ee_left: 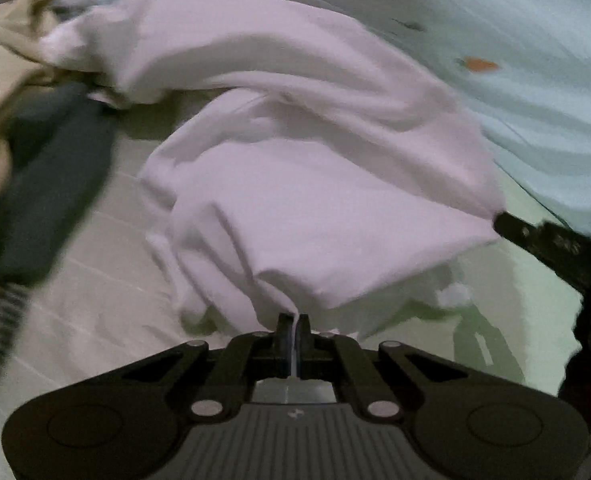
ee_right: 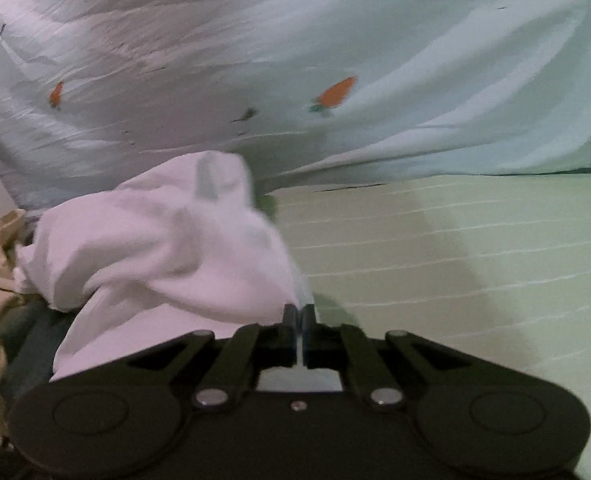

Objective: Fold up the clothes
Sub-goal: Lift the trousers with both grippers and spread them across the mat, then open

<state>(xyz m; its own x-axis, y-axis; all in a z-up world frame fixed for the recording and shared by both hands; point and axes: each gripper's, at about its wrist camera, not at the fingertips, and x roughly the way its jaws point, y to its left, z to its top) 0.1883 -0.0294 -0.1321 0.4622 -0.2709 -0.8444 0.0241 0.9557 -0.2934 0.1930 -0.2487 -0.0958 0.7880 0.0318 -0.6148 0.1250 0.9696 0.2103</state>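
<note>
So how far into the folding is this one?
Early. No folded pile shows. In hand: the white garment, crumpled, pinched by the left claw and right claw. Left: a beige garment and a dark one, heaped unfolded on the bed.

bed: pale green striped sheet point(ee_right: 475, 264) | behind: mint carrot-print bedding point(ee_right: 375, 40) (dim light)
</note>
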